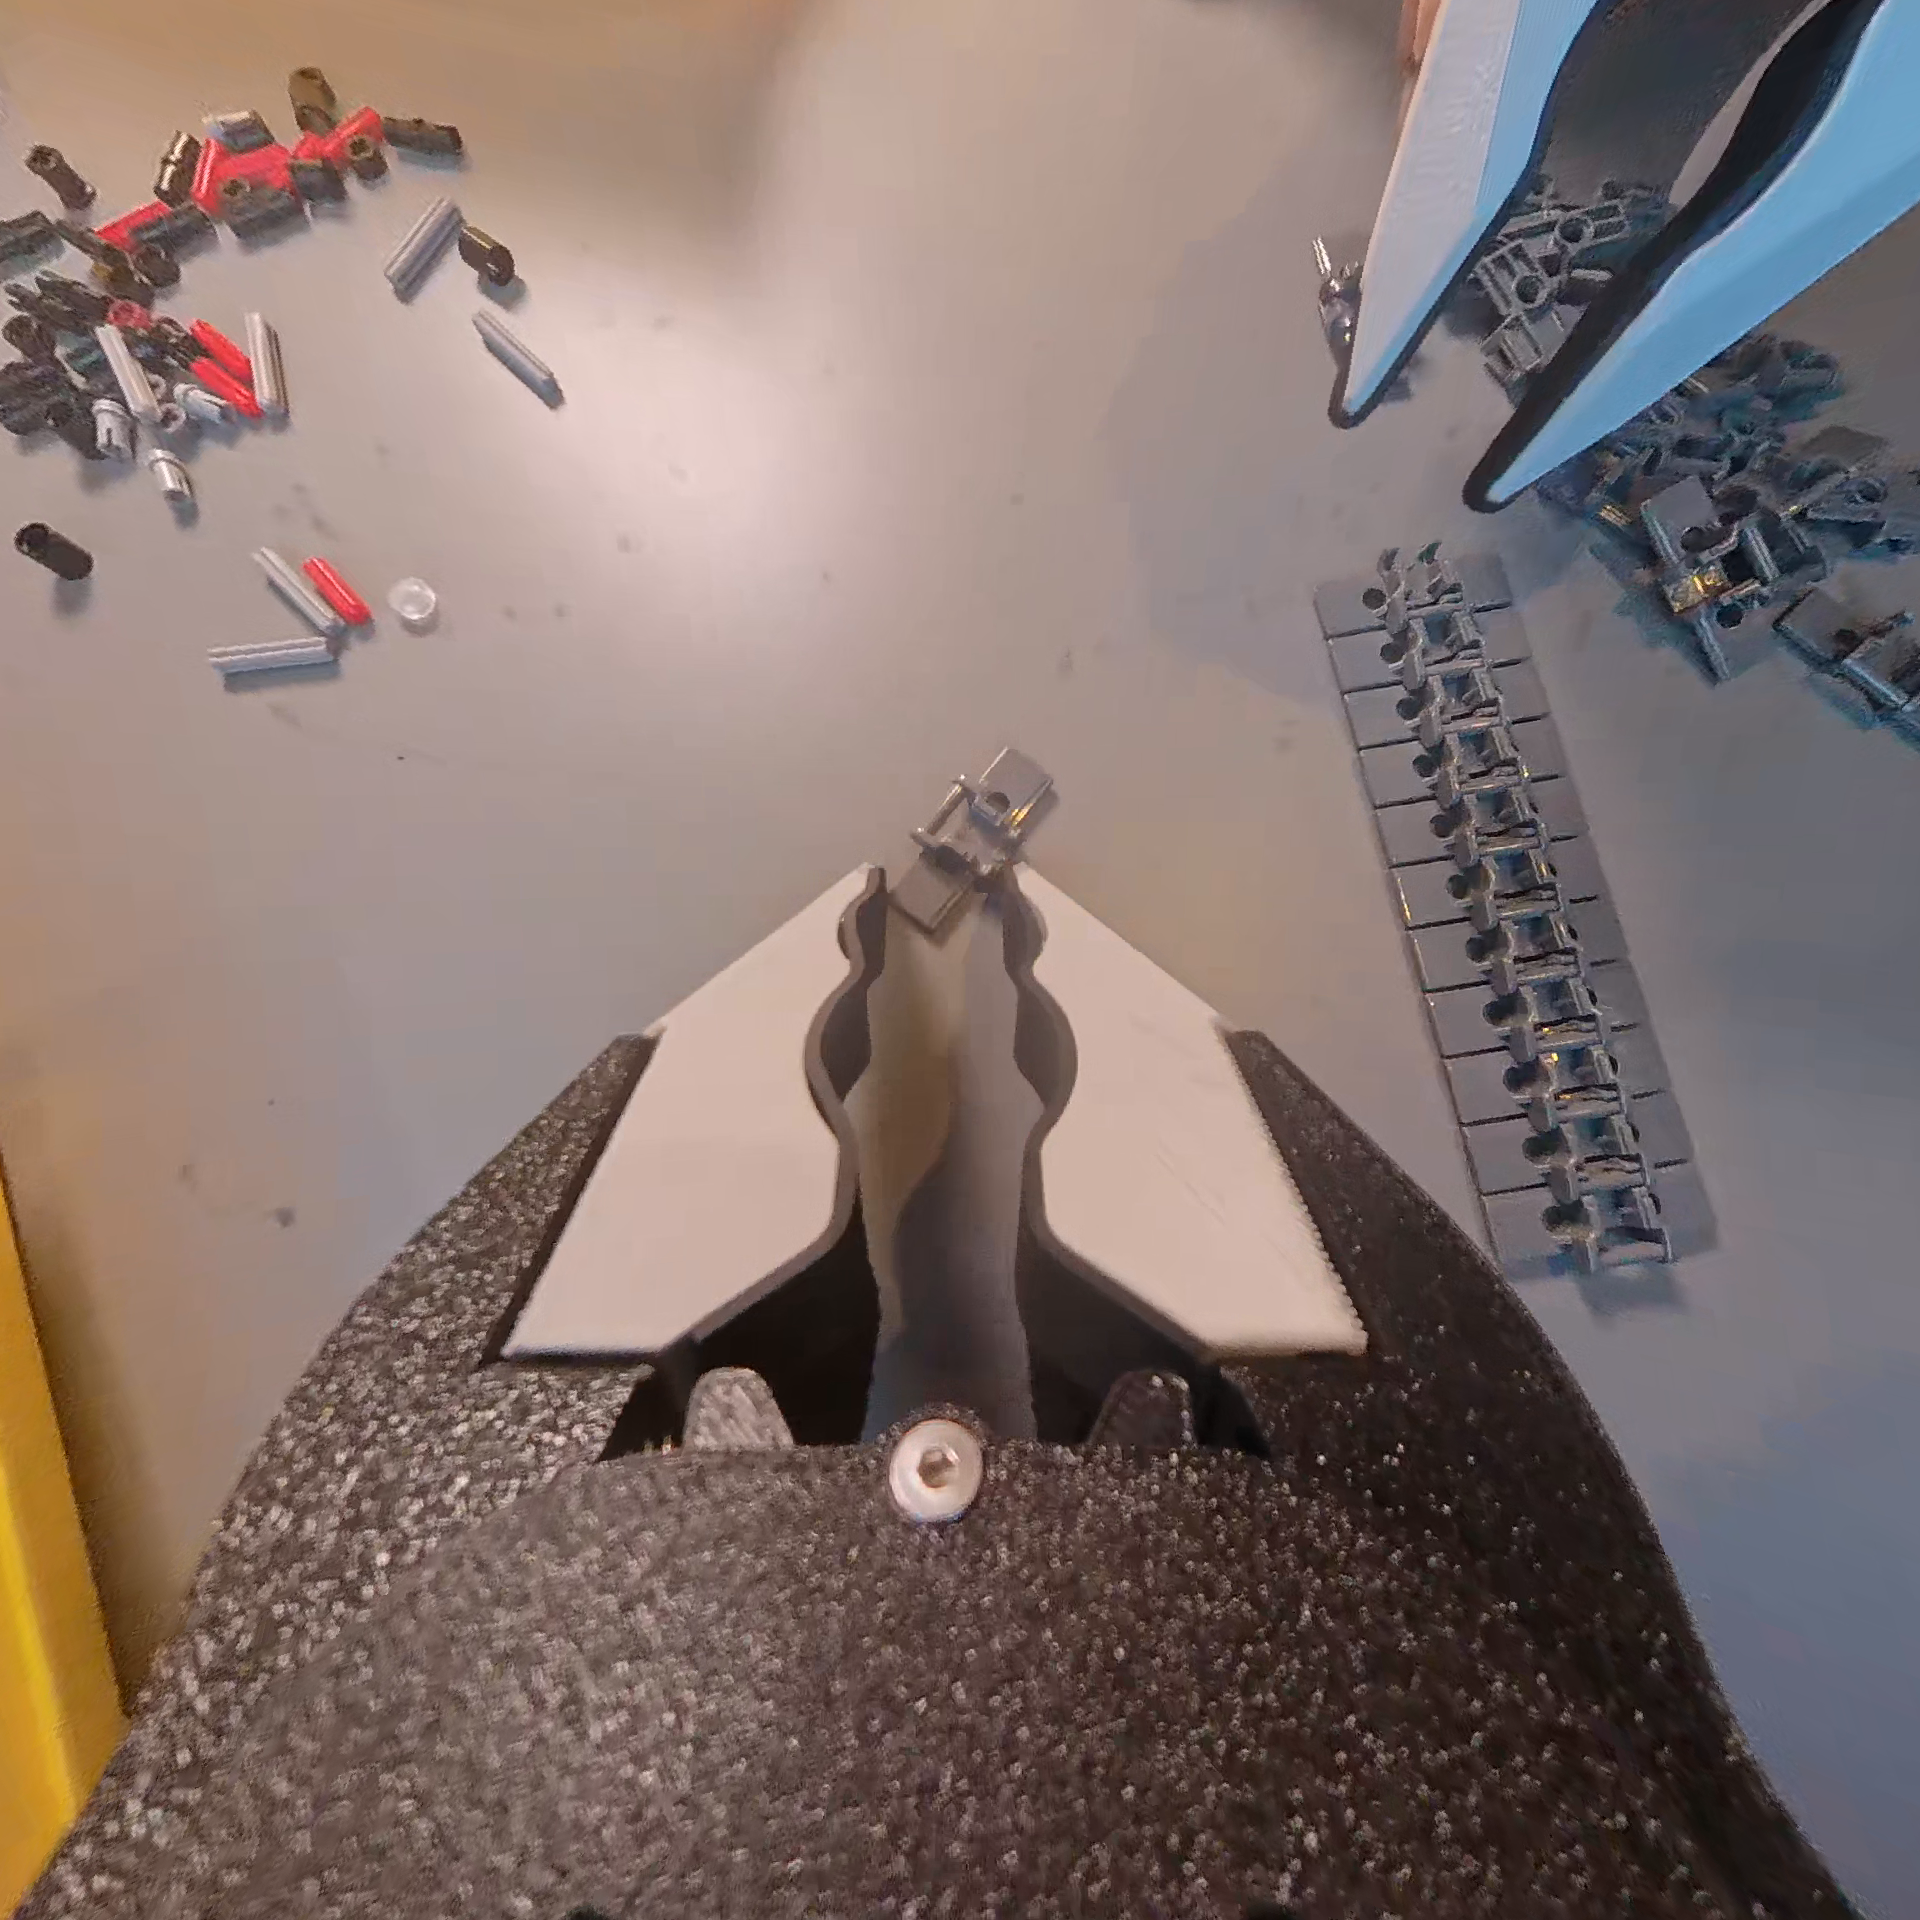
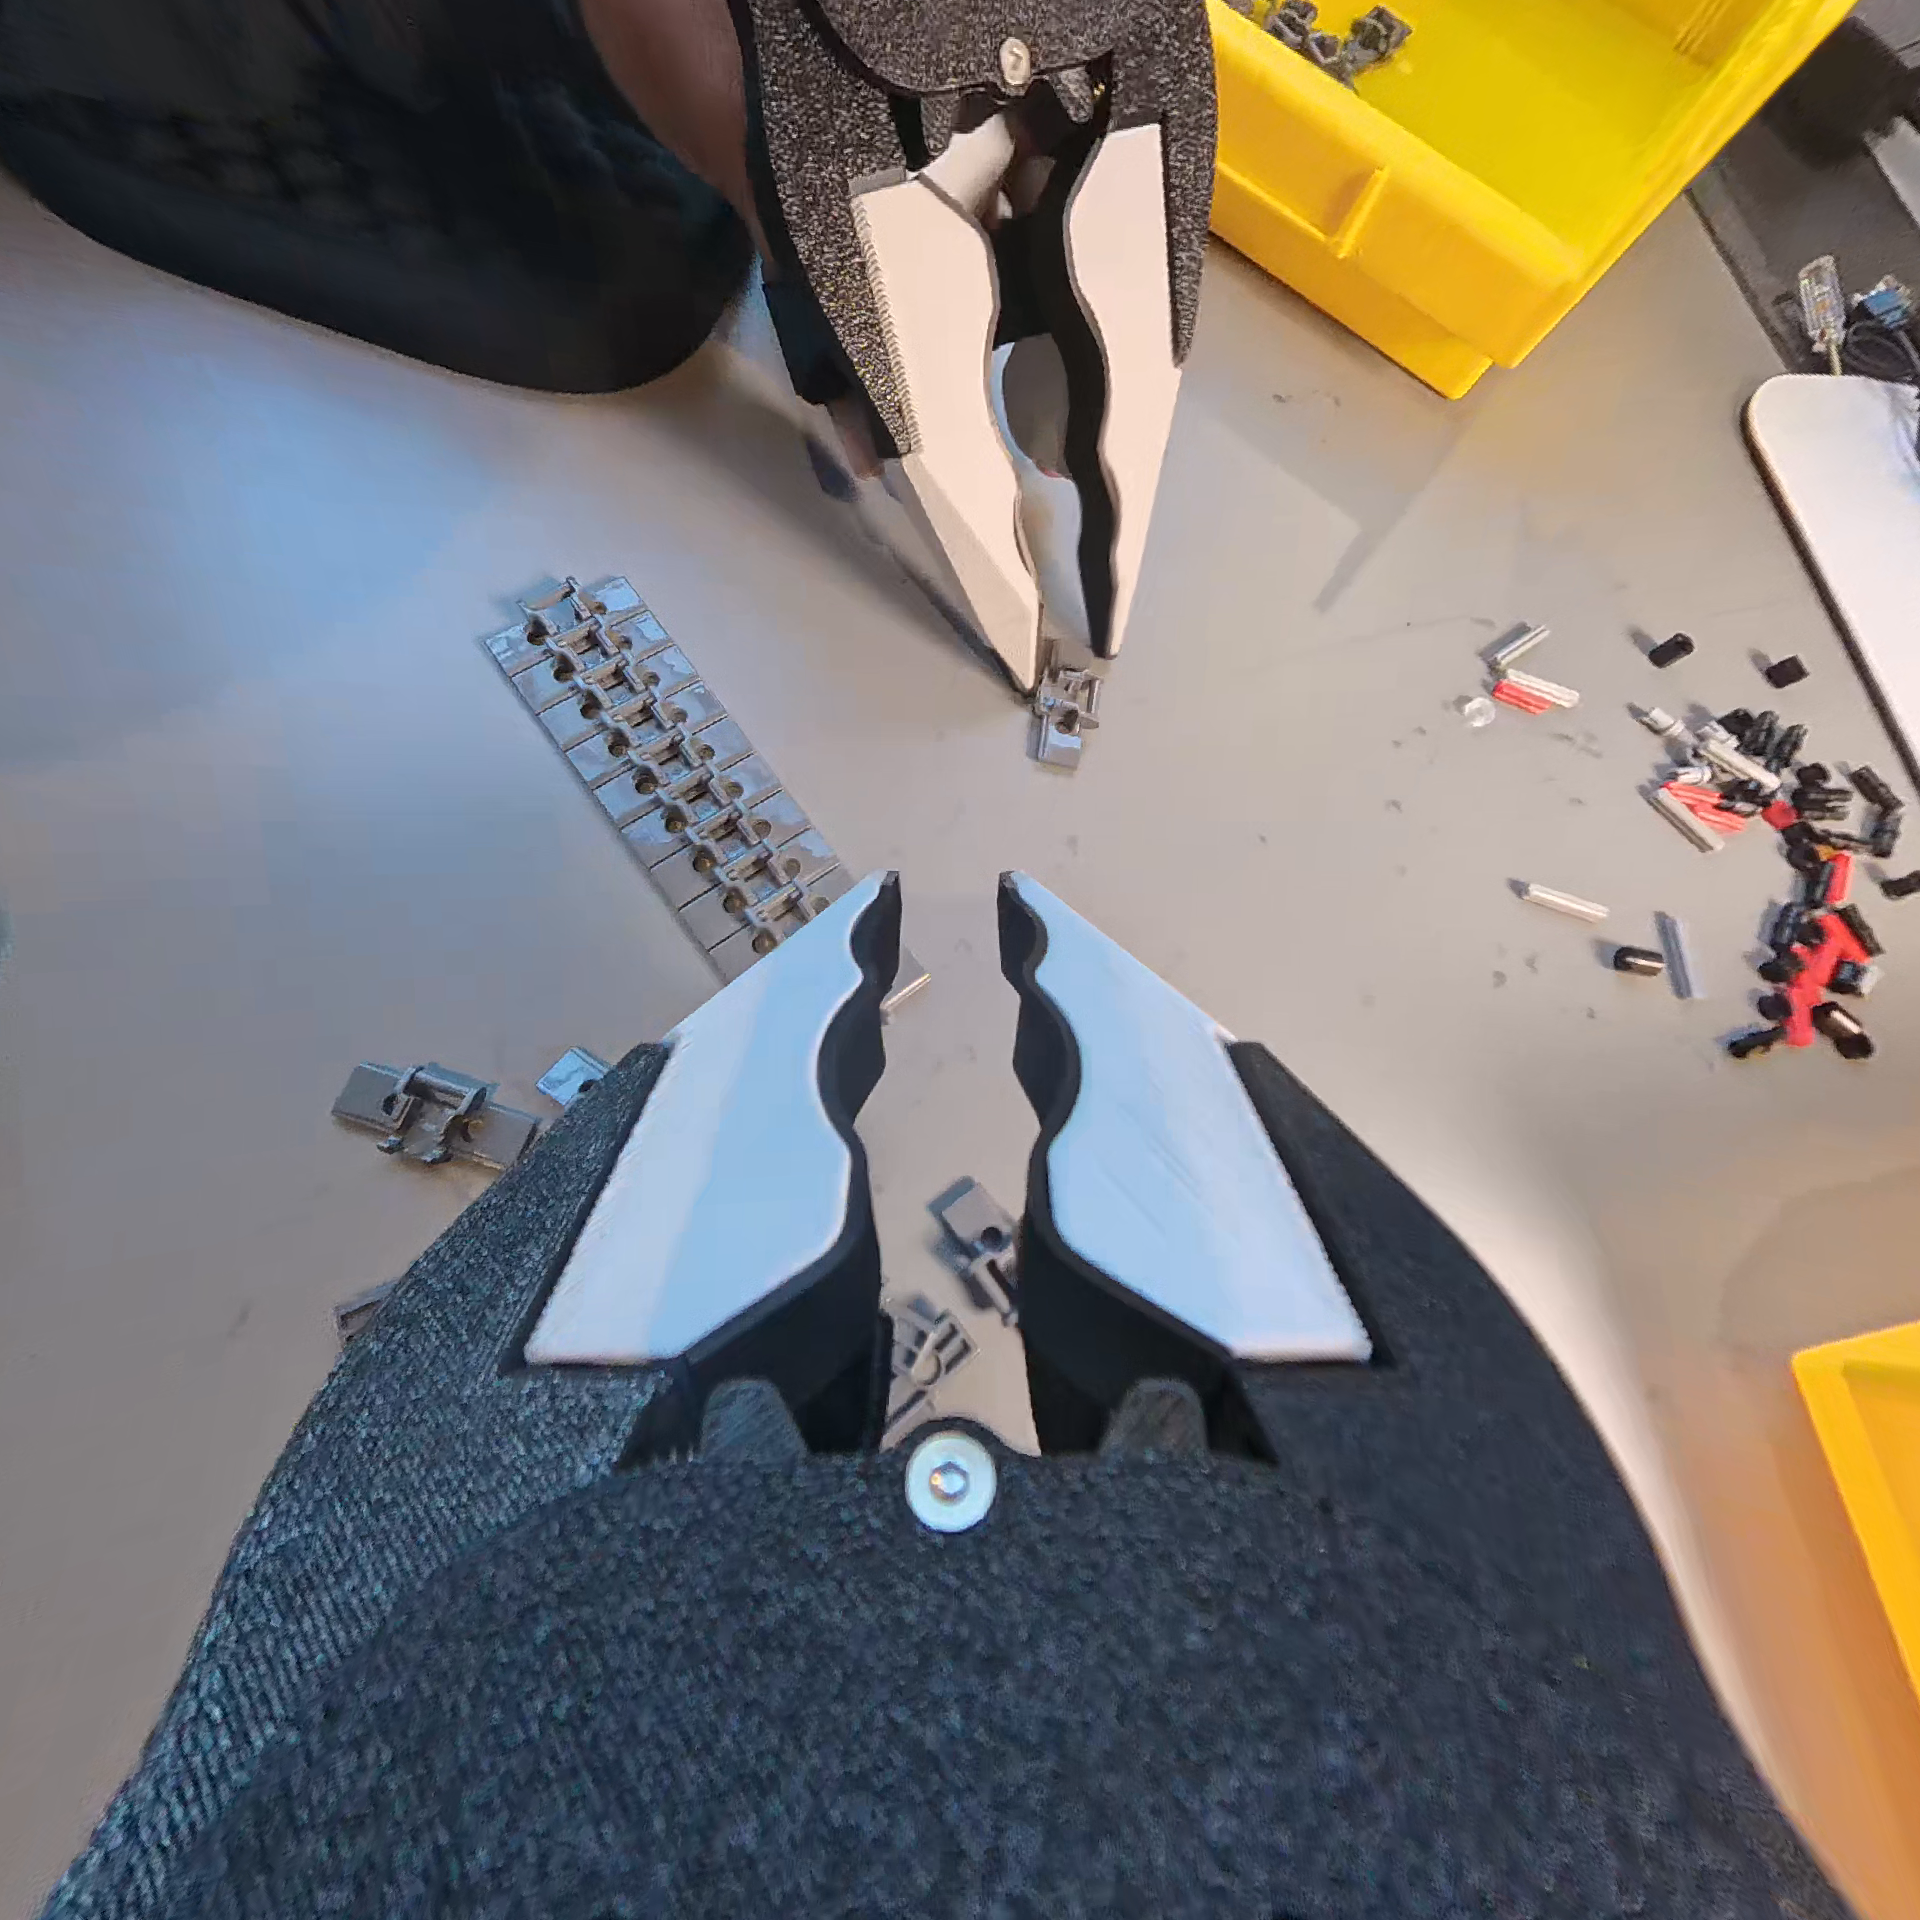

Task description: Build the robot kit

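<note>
Grey desk [image 1: 831,416] carries an assembled track strip [image 1: 1496,914] and loose links [image 1: 1766,520]. My left tongs [image 1: 940,883] pinch one track link [image 1: 982,831] by its edge, just above the desk; I judge that shallow grip could let it twist free. My right tongs [image 2: 948,904] hang released near the strip's end.

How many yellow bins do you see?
2. One yellow bin sits at the table's far side, behind the left gripper; the other pokes in at the right edge, beside the right gripper. More may be out of view.
</note>
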Motion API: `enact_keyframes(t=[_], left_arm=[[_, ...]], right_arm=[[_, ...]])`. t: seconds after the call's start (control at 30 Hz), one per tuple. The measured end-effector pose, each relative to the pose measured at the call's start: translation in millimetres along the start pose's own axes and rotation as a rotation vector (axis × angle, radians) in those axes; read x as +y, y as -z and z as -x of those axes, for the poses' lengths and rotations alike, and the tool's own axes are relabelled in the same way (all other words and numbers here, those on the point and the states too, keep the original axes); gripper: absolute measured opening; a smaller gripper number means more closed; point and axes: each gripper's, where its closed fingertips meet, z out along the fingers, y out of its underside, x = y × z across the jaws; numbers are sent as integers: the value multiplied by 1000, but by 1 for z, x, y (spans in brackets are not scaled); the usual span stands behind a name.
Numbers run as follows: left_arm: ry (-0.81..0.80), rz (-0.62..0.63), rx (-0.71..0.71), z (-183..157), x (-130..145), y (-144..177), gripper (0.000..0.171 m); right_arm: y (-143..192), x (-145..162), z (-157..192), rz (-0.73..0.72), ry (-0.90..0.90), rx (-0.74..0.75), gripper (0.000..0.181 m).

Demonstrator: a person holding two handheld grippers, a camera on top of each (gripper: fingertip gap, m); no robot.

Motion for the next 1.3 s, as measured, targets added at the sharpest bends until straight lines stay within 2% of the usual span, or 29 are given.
enact_keyframes(t=[0.13,0.2,0.37,0.47,0.63,0.77,0.83,0.93,1.0,1.07,1.13,1.2,1.27,1.3], left_arm=[[-111,21,-29,-6,-1,1,14],[-144,-8,-31,-12,-7,2,3],[-158,-85,-46,-18,-21,9,0],[-197,-205,-122,-19,-45,25,0],[-331,-367,-327,-26,-82,50,0],[-402,-421,-397,-35,-96,57,0],[-443,-426,-446,-36,-99,60,0],[-480,-432,-484,-38,-100,62,0],[-494,-466,-443,-44,-101,63,1],[-432,-507,-321,-49,-99,63,13],[-314,-496,-128,-57,-92,59,21],[-208,-497,95,-73,-89,57,21],[-119,-510,327,-94,-89,60,18],[-93,-511,400,-102,-90,62,16]], right_arm=[[-1,6,0,-35,-53,13,18],[-5,10,-1,-37,-69,31,18],[-9,5,-3,-79,-110,54,19],[-4,-12,-9,-176,-224,57,21],[16,-49,-22,-439,-590,41,30],[23,-68,-28,-568,-678,40,27],[24,-69,-31,-579,-680,46,16],[27,-71,-29,-585,-655,14,15],[30,-70,-25,-553,-594,-33,15],[33,-63,-20,-455,-507,-74,15],[37,-55,-7,-339,-329,-110,15],[42,-52,13,-263,-174,-179,15],[46,-55,25,-231,-104,-228,15],[48,-57,29,-220,-82,-248,15]])
